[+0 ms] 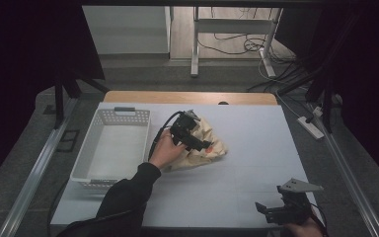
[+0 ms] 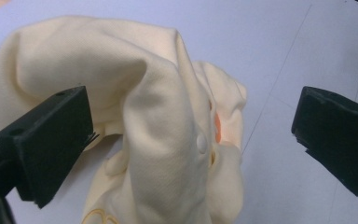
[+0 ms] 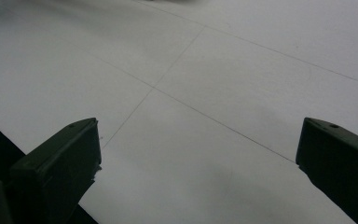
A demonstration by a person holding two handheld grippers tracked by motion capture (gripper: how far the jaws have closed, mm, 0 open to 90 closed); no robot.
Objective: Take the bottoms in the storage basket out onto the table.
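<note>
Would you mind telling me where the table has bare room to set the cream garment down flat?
The widest free patch lies between the cream garment and the table's right edge, running down to the right gripper at the near corner. It is crowded on the left, where the white basket and the left gripper stand together.

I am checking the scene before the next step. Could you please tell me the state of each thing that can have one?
left gripper: open, jaws on either side of a raised fold of the garment
right gripper: open, holds nothing, over the bare table
cream garment: crumpled in a heap on the table
white basket: upright, nothing inside
</note>
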